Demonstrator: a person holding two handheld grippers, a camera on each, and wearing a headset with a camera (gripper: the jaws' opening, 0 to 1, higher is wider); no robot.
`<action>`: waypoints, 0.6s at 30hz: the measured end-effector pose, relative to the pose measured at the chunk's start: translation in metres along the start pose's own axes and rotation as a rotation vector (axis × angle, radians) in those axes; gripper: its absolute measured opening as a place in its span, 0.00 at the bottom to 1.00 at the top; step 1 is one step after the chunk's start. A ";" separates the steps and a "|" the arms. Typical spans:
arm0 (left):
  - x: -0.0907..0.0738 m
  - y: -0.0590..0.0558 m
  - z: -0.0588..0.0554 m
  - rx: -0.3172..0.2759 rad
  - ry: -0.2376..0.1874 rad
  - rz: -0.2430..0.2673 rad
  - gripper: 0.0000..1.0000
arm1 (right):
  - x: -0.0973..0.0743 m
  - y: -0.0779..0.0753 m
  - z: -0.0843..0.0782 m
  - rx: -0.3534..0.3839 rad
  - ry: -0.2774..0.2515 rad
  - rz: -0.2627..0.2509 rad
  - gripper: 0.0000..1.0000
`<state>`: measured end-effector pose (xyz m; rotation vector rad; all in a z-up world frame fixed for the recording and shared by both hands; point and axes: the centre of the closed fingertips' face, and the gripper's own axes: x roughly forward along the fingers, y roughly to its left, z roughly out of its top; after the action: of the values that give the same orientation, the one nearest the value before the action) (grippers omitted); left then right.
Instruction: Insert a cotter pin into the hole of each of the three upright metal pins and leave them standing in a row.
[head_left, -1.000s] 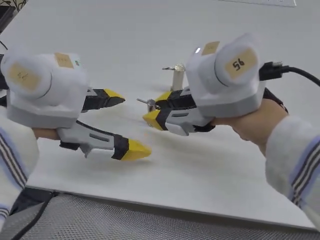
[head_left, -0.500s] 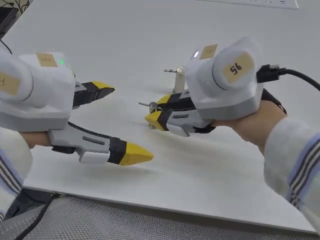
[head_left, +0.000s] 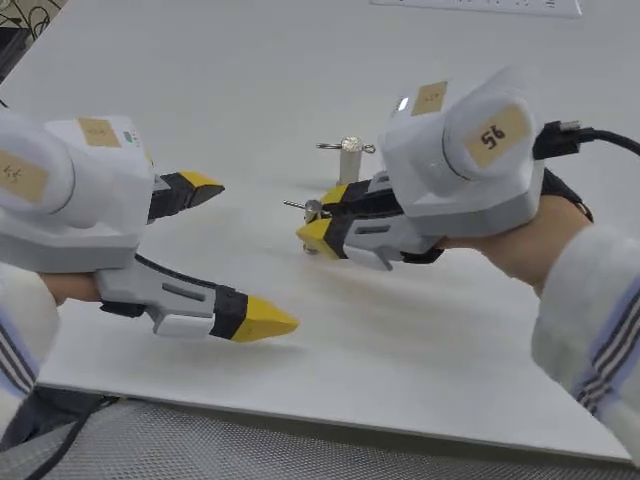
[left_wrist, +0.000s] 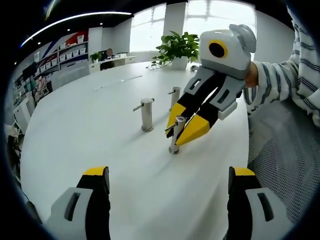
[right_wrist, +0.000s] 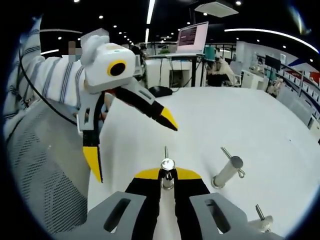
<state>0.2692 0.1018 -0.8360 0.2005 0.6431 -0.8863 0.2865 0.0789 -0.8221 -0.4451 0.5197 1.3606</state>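
While the left claw (head_left: 245, 255) hung spread wide at eight o'clock over the white counter (head_left: 400, 340), the right claw (left_wrist: 185, 127) pinched the nearest upright grey metal pin (left_wrist: 175, 140), its thin wire cotter pin (head_left: 293, 206) poking toward nine o'clock. A sideways tug on release could topple it. Three metal pins stood there, the middle pin (head_left: 350, 158) and farthest pin (left_wrist: 174, 97) toward twelve o'clock, each apparently carrying one cotter pin.

At left, left hand-held gripper (head_left: 240, 255) with jaws spread wide; centre right, right hand-held gripper (head_left: 322, 218) pinching a metal pin (right_wrist: 167, 164).
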 end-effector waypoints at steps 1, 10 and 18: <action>0.001 -0.002 0.000 0.004 0.002 -0.007 0.99 | -0.003 -0.001 -0.001 0.000 0.002 -0.001 0.09; 0.004 -0.014 -0.003 0.063 0.052 -0.040 0.99 | -0.044 -0.006 -0.007 -0.027 -0.013 0.024 0.09; 0.005 -0.019 -0.007 0.071 0.078 -0.062 0.99 | -0.081 -0.018 -0.030 -0.080 0.000 0.010 0.09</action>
<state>0.2537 0.0892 -0.8430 0.2810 0.6936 -0.9656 0.2915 -0.0058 -0.7984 -0.5078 0.4693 1.3943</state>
